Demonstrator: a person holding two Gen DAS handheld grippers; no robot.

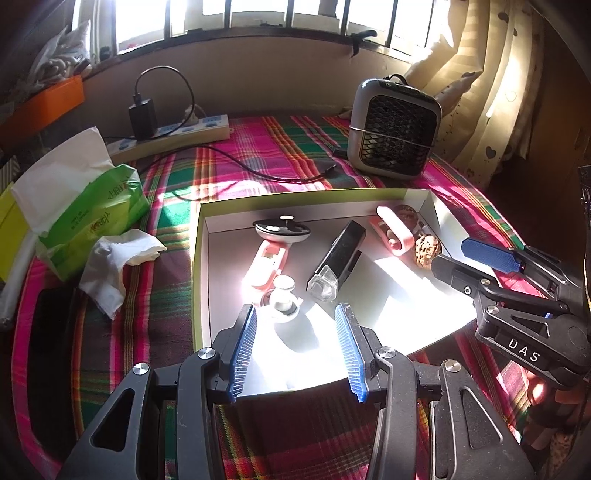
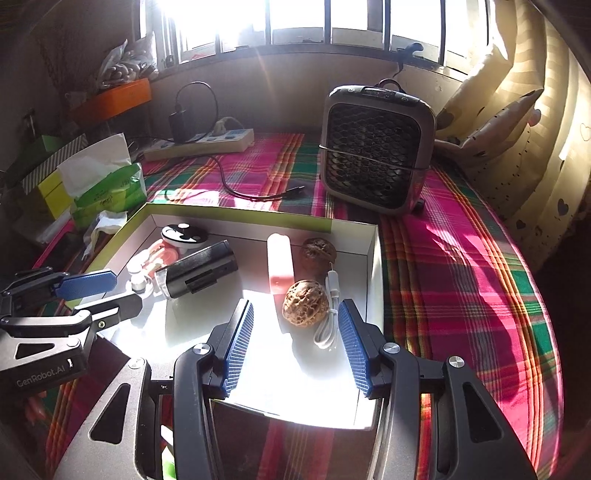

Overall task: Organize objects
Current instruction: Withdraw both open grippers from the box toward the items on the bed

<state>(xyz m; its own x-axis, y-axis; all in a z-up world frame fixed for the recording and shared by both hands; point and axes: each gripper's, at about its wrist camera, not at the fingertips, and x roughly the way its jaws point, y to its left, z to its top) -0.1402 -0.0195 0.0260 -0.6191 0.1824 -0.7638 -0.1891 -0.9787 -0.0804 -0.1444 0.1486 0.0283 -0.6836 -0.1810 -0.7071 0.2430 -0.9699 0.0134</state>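
Both grippers hover over the near edge of a shallow white box (image 2: 373, 258) on a plaid cloth, jaws spread wide and holding nothing. The left gripper (image 1: 297, 350) faces a small white earbud-like piece (image 1: 282, 304). The right gripper (image 2: 295, 347) faces a walnut (image 2: 305, 302) and white cable (image 2: 330, 317) inside the box.

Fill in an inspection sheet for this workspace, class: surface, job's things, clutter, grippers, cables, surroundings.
Surface: plaid cloth, sunlit patches.
Job's things: shallow box holding two walnuts, black case, pink holder, pink clip, round disc, small white gadget.
Clutter: tissue pack, crumpled tissue.
Grippers: left gripper and right gripper both open, empty, over the box.
Cables: white cable in box; black cable on cloth; power strip with charger.
Surroundings: small heater, curtain, barred window.
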